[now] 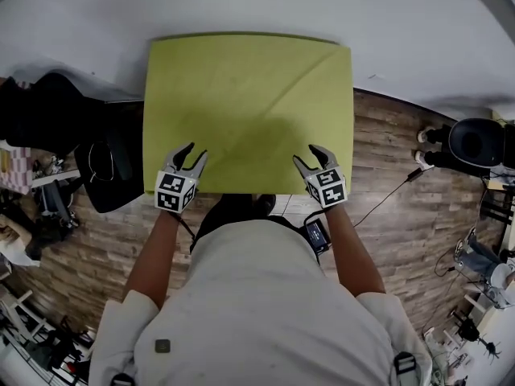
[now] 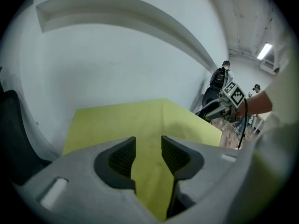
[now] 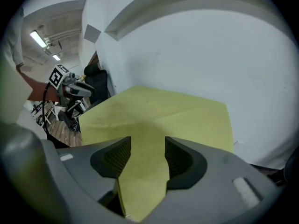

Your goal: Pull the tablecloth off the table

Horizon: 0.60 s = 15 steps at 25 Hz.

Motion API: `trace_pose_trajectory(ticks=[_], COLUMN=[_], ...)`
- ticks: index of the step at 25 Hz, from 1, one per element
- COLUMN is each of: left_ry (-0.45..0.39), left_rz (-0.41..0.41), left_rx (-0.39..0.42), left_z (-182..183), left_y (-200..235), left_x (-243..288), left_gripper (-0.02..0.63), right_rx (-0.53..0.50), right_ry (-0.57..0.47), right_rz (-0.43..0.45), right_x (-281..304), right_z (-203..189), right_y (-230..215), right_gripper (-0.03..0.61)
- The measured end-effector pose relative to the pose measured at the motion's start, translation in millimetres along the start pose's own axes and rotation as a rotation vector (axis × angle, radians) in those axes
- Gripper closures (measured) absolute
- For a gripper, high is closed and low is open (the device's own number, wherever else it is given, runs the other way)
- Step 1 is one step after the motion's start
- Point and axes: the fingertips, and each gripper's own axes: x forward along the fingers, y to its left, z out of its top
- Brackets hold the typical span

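A yellow-green tablecloth covers a square table, with a diagonal crease toward its far right corner. My left gripper is at the cloth's near edge on the left, and my right gripper is at the near edge on the right. Both point toward the far wall. In the left gripper view the left gripper stands open, and the tablecloth shows through the gap with the pads clear of it. In the right gripper view the right gripper is open too, above the tablecloth.
A white wall lies just beyond the table's far edge. A black chair and a dark bag stand to the left on the wood floor. A cable runs right toward a person. Clutter lines both sides.
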Motion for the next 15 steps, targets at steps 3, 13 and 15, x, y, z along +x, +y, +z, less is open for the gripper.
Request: trace_pose_trajectory(ticks=[3, 13, 15], left_ry=[0.097, 0.375, 0.407], left_rz=[-0.016, 0.003, 0.013], left_rx=[-0.009, -0.042, -0.024], left_z=[-29.1, -119.2, -126.3], left_y=[15.9, 59.8, 65.2], left_x=[19.9, 60.7, 68.7], left_gripper=[0.41, 0.315, 0.298], right_rx=[0.02, -0.007, -0.014], right_ry=[0.09, 0.309, 0.334], right_rz=[0.0, -0.033, -0.047], right_x=[27.0, 84.5, 92.1], right_z=[-22.9, -76.2, -79.4], right_y=[-3.9, -4.9, -8.7], right_gripper=[0.312, 0.255, 0.244])
